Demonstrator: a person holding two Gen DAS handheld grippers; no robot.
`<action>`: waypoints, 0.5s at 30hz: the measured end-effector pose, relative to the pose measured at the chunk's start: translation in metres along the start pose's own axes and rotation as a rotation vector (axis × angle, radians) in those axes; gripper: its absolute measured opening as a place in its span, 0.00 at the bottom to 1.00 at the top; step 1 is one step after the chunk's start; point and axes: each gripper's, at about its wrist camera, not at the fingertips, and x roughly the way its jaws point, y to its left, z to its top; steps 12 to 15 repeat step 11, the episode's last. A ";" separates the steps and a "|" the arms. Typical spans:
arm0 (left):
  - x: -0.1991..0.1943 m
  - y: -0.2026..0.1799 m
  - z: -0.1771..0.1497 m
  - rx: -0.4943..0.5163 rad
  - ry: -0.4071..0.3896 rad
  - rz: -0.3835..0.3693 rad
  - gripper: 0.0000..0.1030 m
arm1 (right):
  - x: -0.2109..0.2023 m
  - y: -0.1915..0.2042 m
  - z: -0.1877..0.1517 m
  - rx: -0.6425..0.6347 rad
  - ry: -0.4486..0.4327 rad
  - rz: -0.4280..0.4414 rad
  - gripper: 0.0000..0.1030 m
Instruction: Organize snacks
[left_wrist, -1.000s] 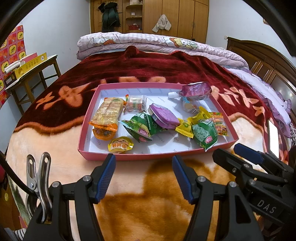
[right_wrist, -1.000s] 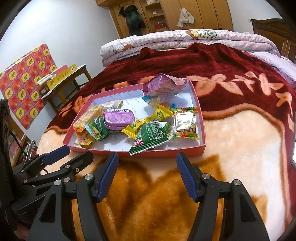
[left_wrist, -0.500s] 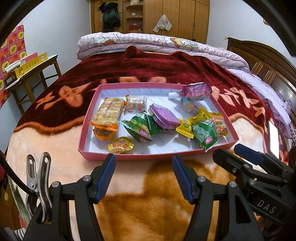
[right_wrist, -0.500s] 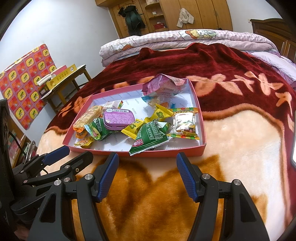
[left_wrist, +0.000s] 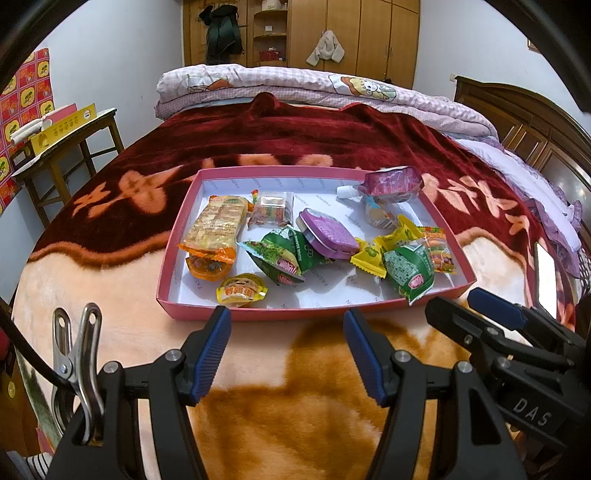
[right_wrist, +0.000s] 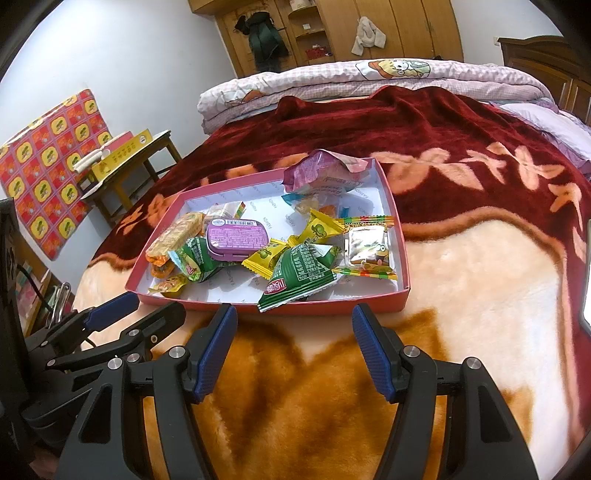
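- Left wrist view: my left fingers (left_wrist: 286, 345) stand apart with nothing between them, just short of the pink tray's (left_wrist: 258, 314) near wall.
- Right fingers (right_wrist: 293, 341) are likewise apart and bare.
- Snacks lie jumbled inside the tray: purple tin (left_wrist: 327, 236), green packets (left_wrist: 408, 271), cracker pack (left_wrist: 218, 223).
- Nothing has shifted over the last second, so sorting hasn't advanced; I can't tell the stage.
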 end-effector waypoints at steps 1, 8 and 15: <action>0.000 0.000 0.000 0.000 0.000 0.000 0.65 | 0.000 0.000 0.000 0.000 0.000 0.000 0.64; 0.000 0.001 0.000 0.000 0.002 0.001 0.65 | 0.000 0.000 0.000 0.000 0.000 0.000 0.64; 0.000 0.004 -0.001 0.003 0.008 0.005 0.65 | 0.000 0.000 0.000 0.001 0.001 0.000 0.64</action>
